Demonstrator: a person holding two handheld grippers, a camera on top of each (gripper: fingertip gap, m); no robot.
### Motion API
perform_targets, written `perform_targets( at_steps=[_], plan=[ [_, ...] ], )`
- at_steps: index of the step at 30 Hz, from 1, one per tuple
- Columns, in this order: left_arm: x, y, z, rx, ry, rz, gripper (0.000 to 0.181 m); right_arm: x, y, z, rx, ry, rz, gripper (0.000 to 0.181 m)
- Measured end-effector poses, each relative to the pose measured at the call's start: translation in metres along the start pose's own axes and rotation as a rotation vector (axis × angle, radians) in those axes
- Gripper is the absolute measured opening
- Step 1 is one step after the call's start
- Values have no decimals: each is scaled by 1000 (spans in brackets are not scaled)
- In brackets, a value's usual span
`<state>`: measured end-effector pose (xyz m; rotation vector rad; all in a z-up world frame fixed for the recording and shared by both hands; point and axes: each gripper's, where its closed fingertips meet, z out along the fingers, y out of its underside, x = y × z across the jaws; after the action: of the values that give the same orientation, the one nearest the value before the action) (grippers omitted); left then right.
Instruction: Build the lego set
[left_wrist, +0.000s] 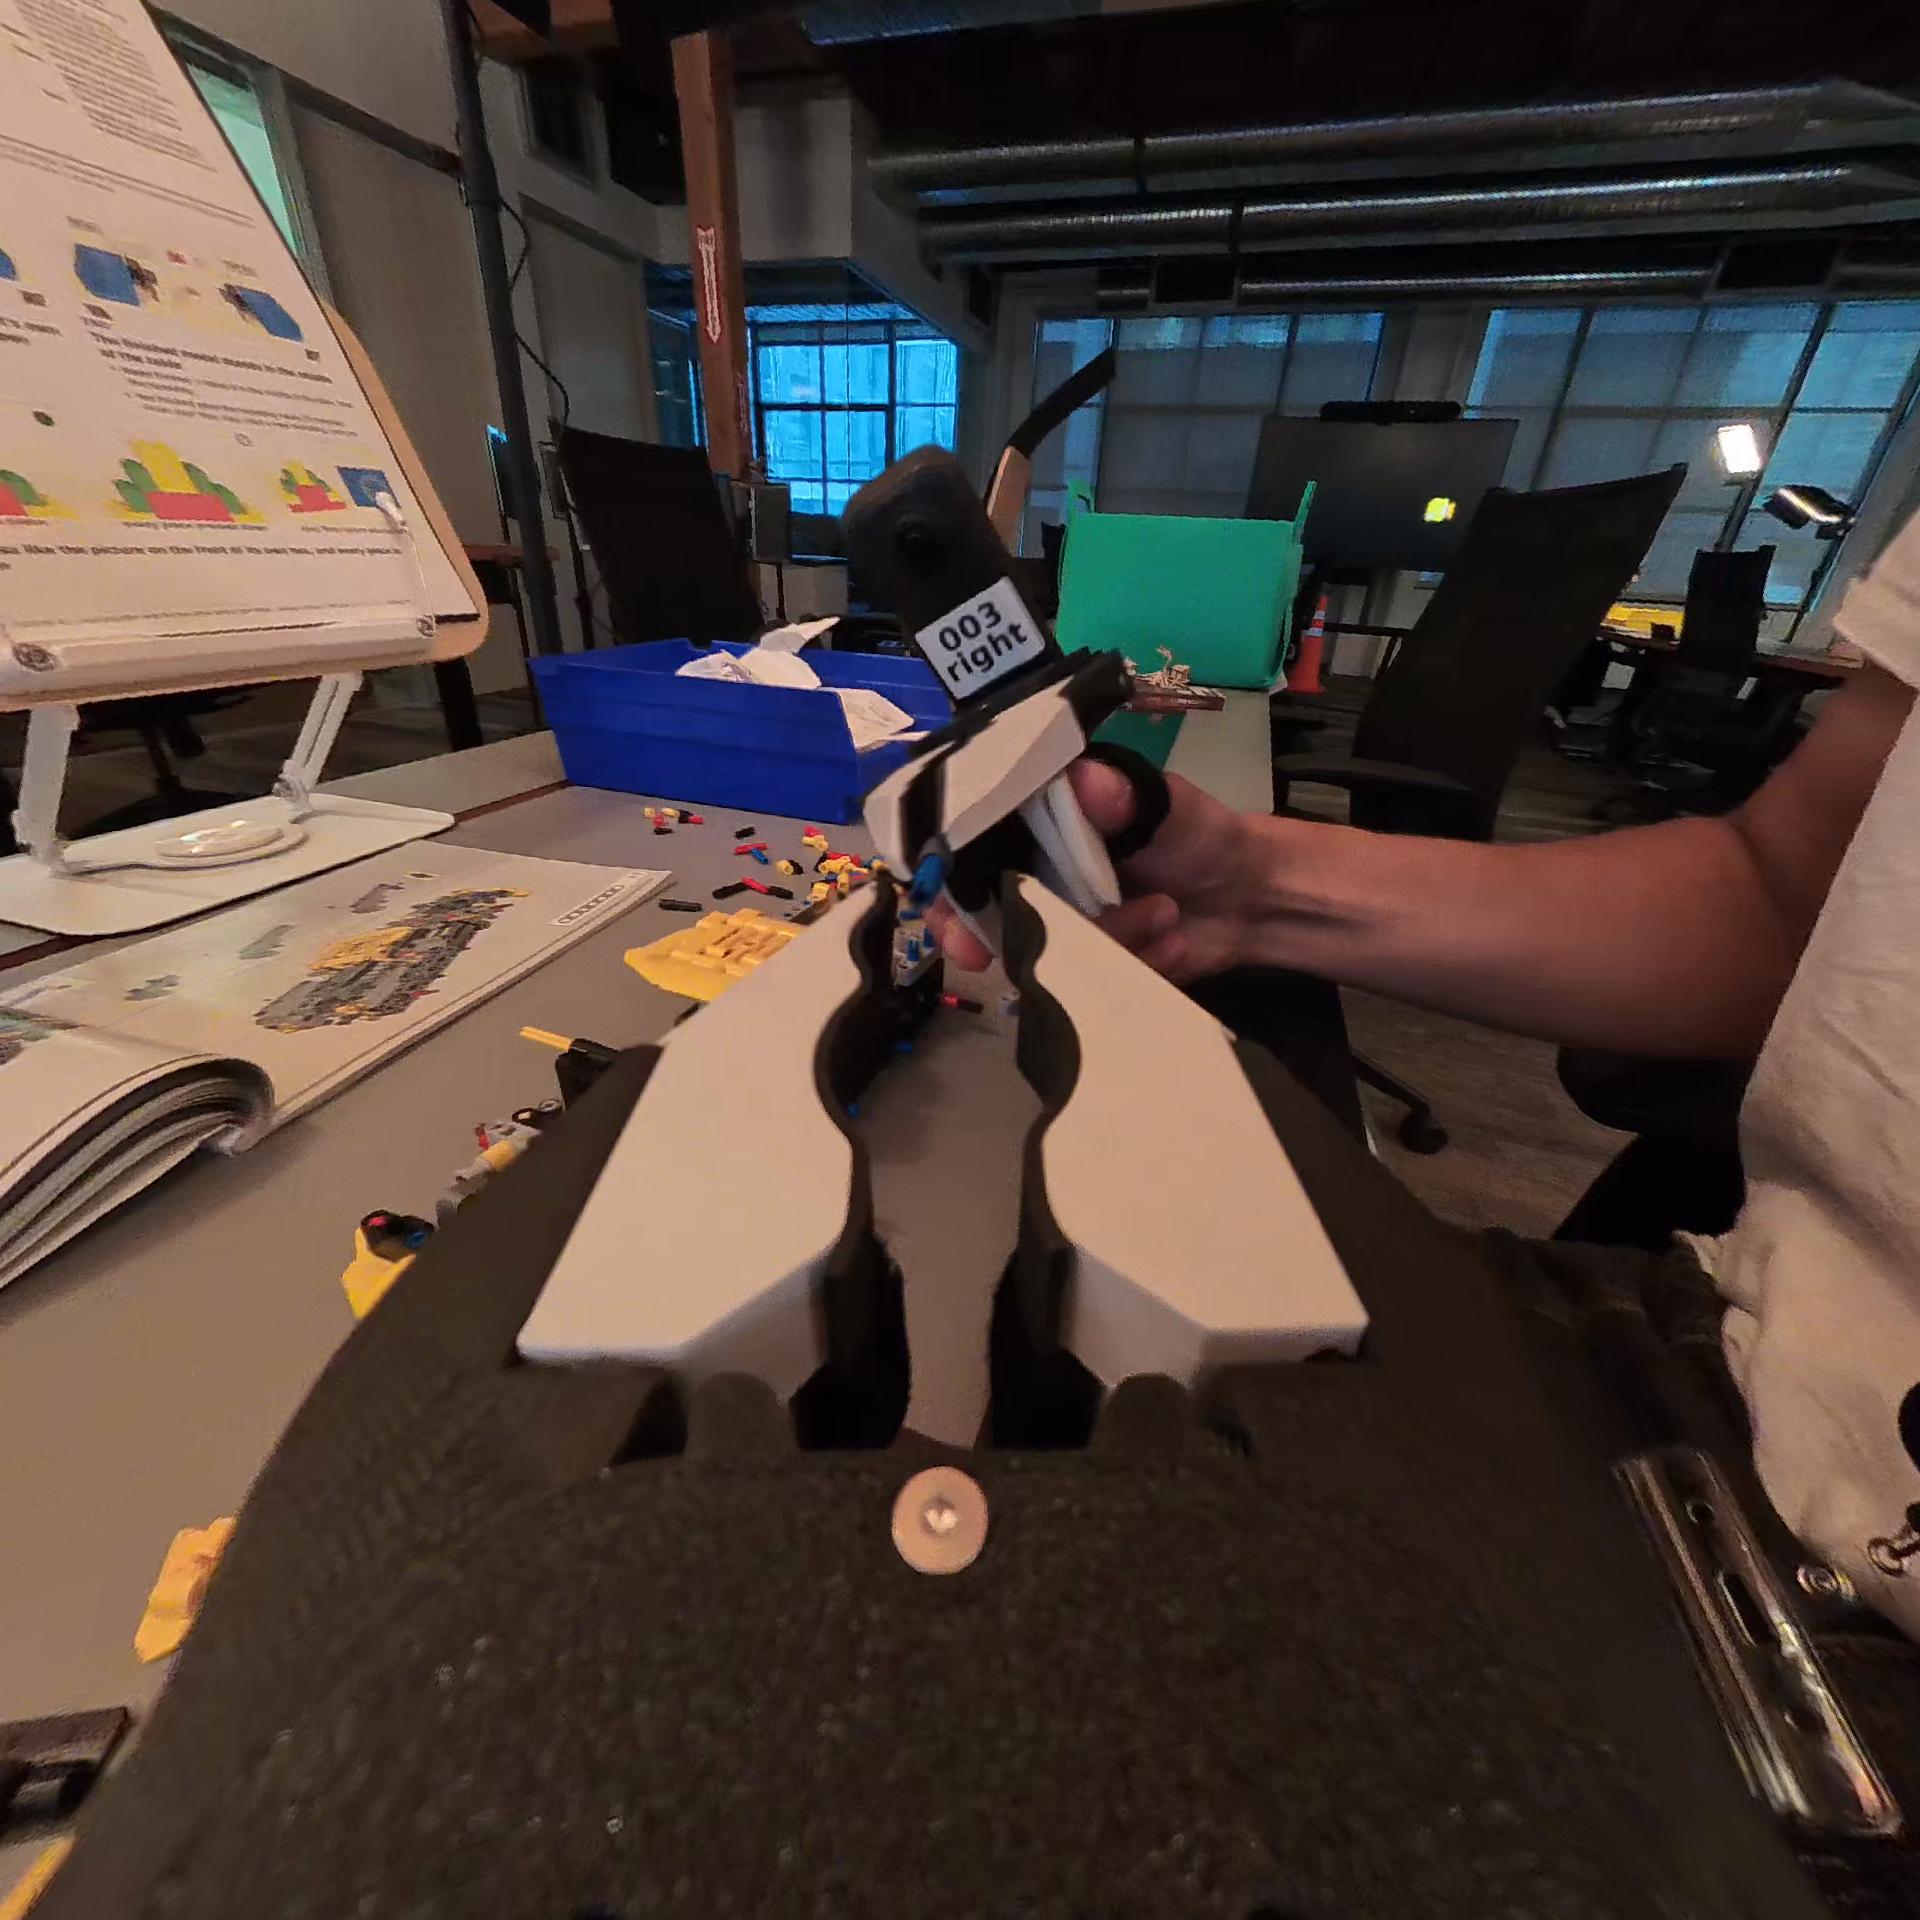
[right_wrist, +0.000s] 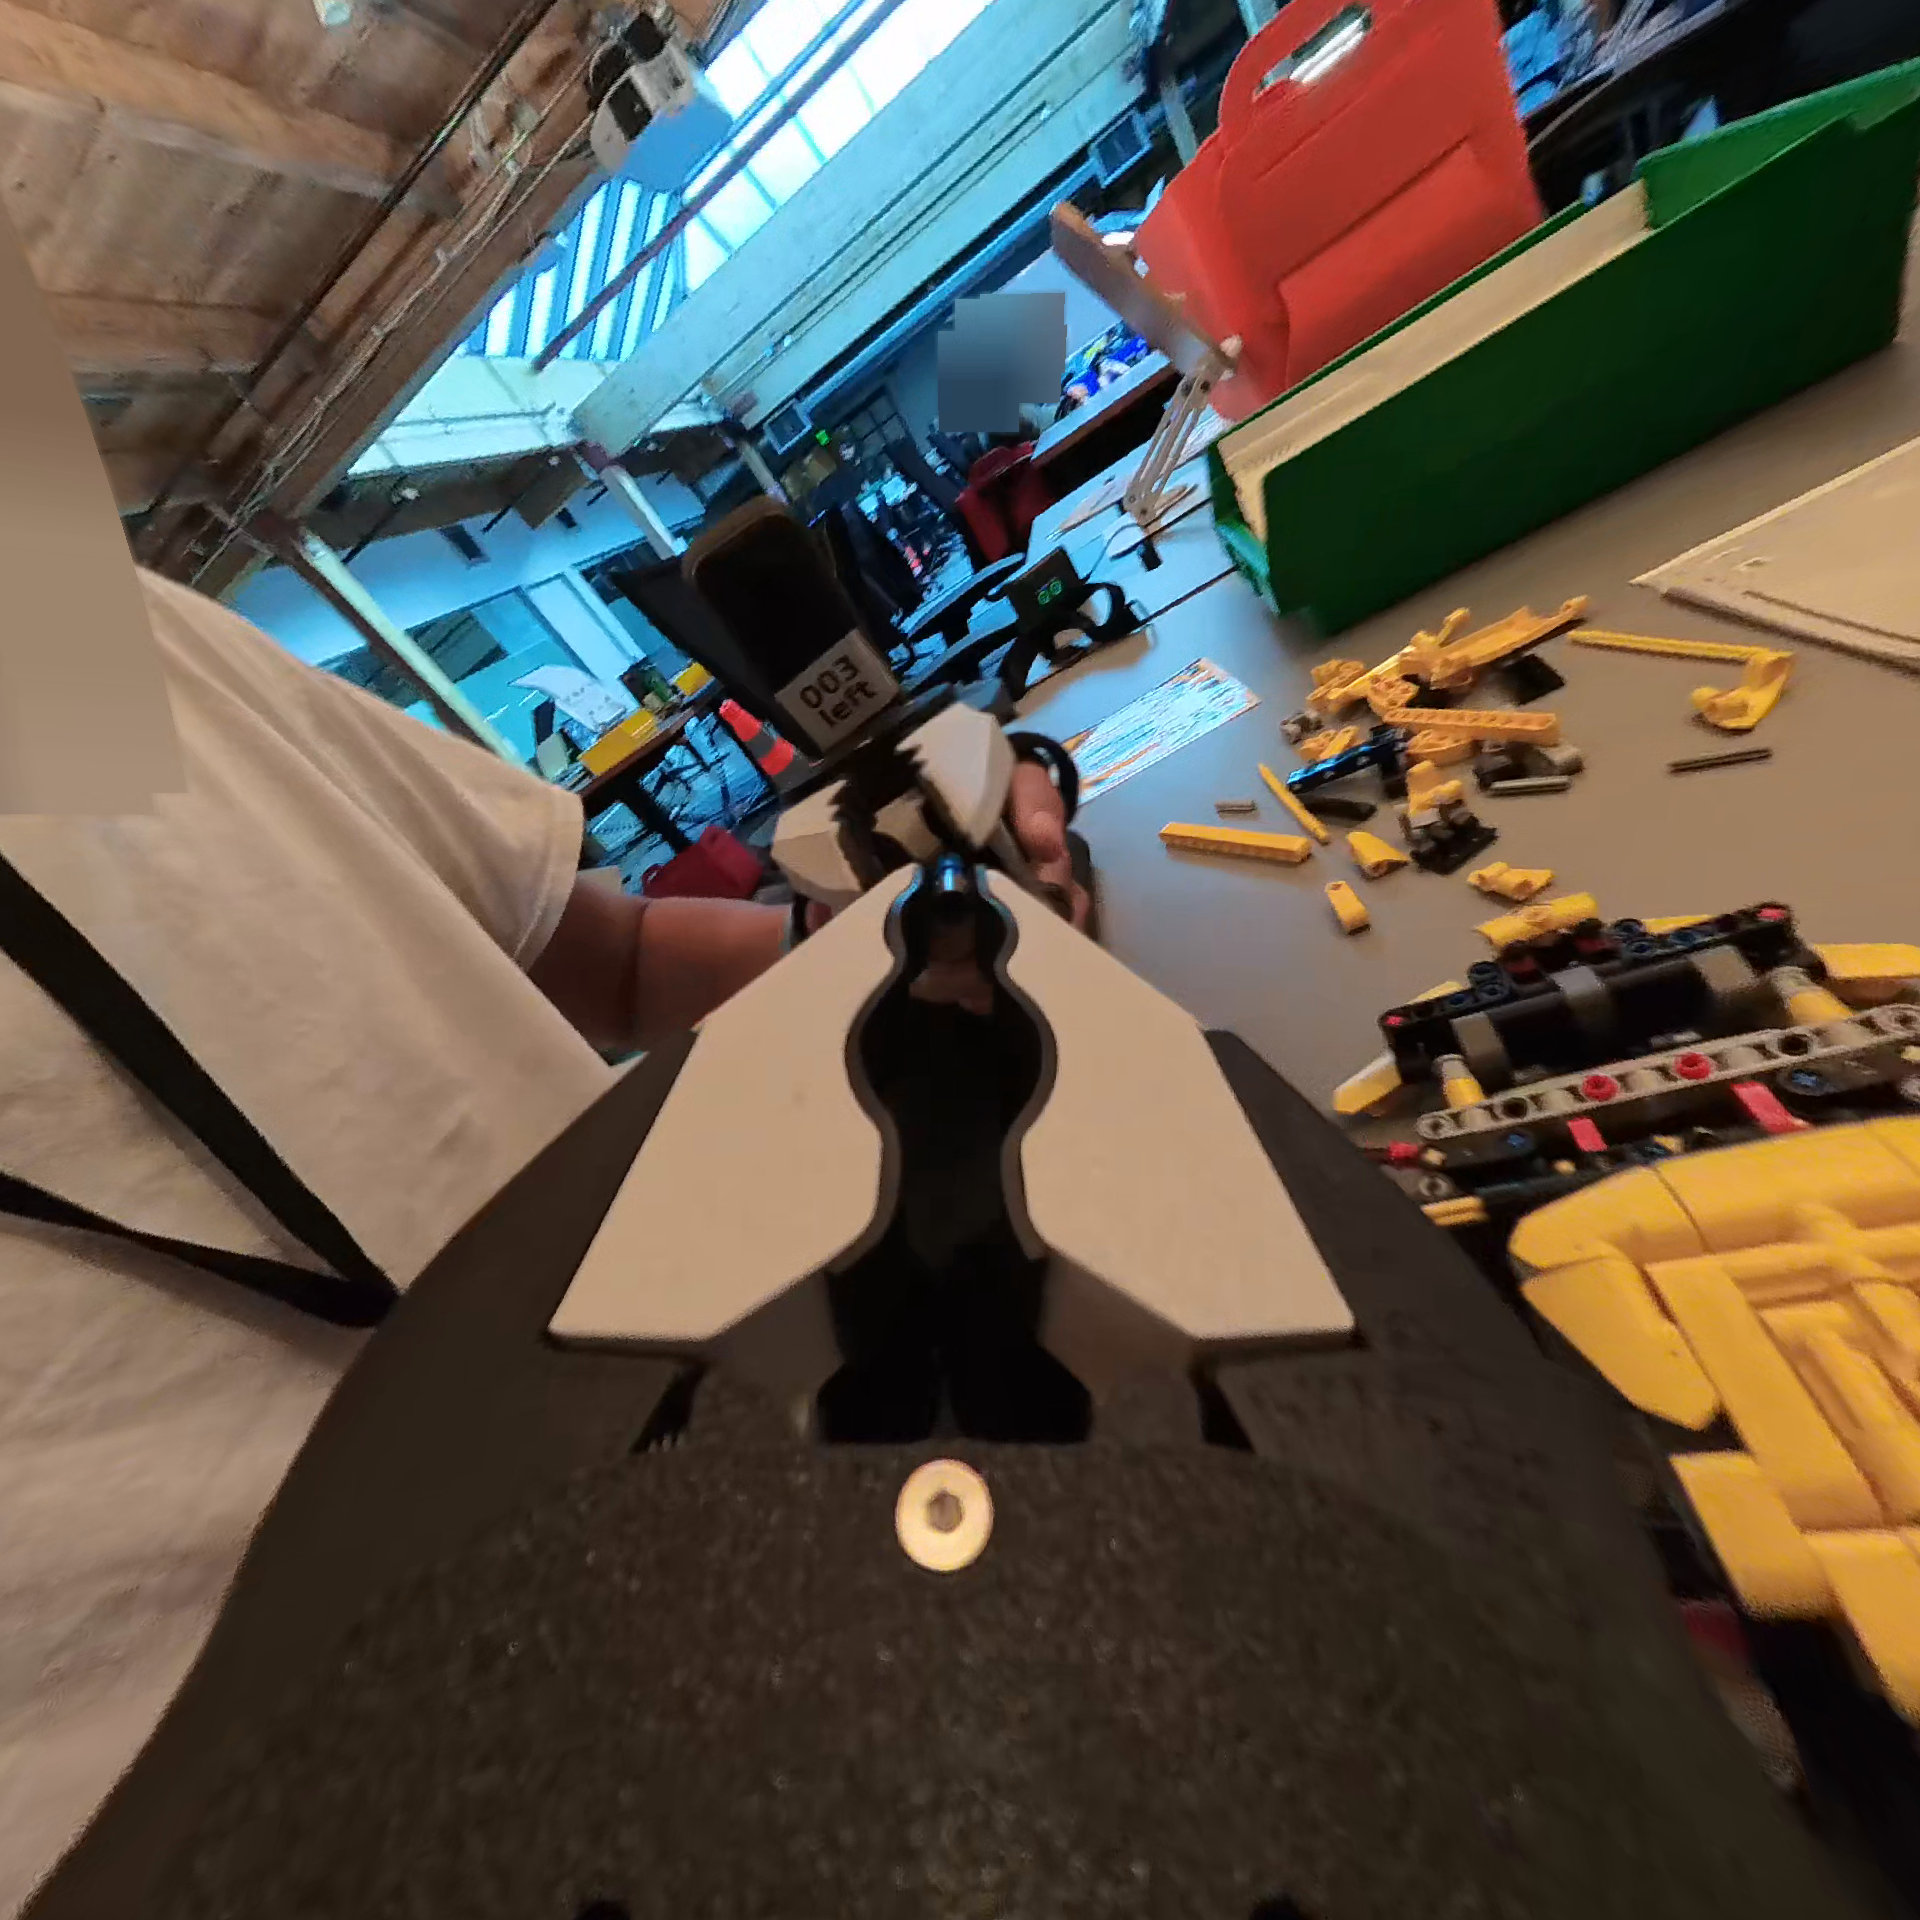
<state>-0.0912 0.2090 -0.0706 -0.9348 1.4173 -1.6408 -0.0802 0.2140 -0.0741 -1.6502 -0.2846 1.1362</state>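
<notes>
Two handheld grippers meet tip to tip above the grey table (left_wrist: 187, 1382), raised so a small part can be mated in mid-air. The right gripper (right_wrist: 948, 883) is clenched on a small blue pin (left_wrist: 928, 876), presented toward the left gripper (left_wrist: 940, 920), whose fingers stand slightly parted; whether it grips anything cannot be told. Just right of the right gripper lies the half-built yellow model (right_wrist: 1662, 1195), loose pieces (right_wrist: 1434, 727) beyond it, an open instruction book (left_wrist: 312, 977) left of the left gripper.
</notes>
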Motion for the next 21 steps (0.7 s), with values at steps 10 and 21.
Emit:
perform_targets(
  at_steps=[10, 21],
  plan=[
    [9, 2, 1, -12, 55, -1, 5, -13, 5, 4, -76, -36, -41, 6],
    [14, 10, 3, -55, 49, 96, 4, -13, 14, 2, -108, -57, -7, 6]
  ],
)
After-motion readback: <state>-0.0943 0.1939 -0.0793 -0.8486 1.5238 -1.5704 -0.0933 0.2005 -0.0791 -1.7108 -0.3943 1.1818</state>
